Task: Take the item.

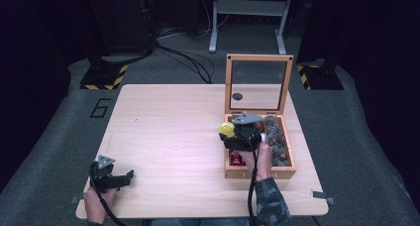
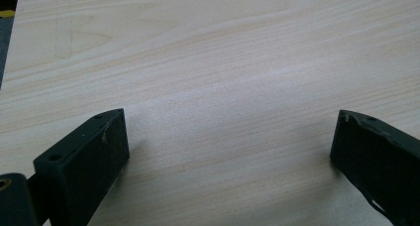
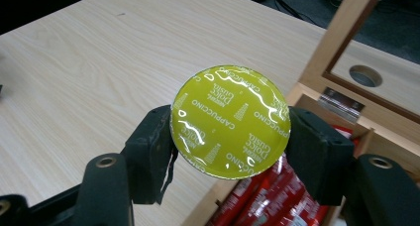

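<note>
My right gripper (image 3: pixel 230 129) is shut on a yellow coffee capsule (image 3: pixel 230 121) with a shiny foil lid printed "Cappuccino"; both pads press its sides. In the high view the right gripper (image 1: pixel 229 133) holds the yellow capsule (image 1: pixel 227 130) above the left edge of an open wooden box (image 1: pixel 257 172). The box holds red capsules (image 3: pixel 267 198) and brown ones (image 1: pixel 278 137). My left gripper (image 1: pixel 126 179) rests low at the table's front left corner, its jaws standing wide apart over bare wood (image 2: pixel 230 137) with nothing between them.
The box's glass-paned lid (image 1: pixel 258 83) stands upright at the back, with a round hole (image 3: pixel 365 76) in the pane. The pale wooden table (image 1: pixel 168 132) stretches left of the box. A metal stand (image 1: pixel 247 10) and black tripod feet with striped tape (image 1: pixel 104 77) stand on the floor beyond.
</note>
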Demonstrator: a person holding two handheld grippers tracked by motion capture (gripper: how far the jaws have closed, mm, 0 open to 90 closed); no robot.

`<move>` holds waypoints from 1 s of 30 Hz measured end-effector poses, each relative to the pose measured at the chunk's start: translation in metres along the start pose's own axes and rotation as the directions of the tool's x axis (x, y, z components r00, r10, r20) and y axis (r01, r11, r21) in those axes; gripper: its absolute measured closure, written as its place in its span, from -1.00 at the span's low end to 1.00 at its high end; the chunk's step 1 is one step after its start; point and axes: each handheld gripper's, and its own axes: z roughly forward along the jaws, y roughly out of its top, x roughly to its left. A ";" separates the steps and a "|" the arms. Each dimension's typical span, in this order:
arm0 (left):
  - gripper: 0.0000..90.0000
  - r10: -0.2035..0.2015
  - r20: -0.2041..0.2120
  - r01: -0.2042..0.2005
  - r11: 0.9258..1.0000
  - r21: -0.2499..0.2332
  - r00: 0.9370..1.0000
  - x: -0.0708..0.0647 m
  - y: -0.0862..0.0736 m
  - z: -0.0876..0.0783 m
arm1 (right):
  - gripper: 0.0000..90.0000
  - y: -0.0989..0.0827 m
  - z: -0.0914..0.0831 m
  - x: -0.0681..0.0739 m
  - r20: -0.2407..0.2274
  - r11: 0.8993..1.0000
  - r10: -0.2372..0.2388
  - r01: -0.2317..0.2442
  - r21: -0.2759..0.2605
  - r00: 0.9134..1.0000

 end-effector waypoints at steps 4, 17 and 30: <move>-0.97 -0.002 -0.002 0.002 1.000 -0.006 1.000 0.000 0.000 0.000 | -0.18 0.003 0.006 0.008 -0.020 1.000 -0.009 0.009 -0.001 1.000; -0.97 -0.003 -0.002 0.003 1.000 -0.007 1.000 0.000 0.000 0.000 | -0.18 0.007 0.027 0.031 -0.066 1.000 -0.002 0.001 -0.006 0.998; -0.96 -0.001 -0.006 0.001 1.000 -0.014 1.000 -0.001 -0.001 0.001 | -0.18 0.004 0.053 0.055 -0.091 1.000 -0.003 0.004 0.017 0.996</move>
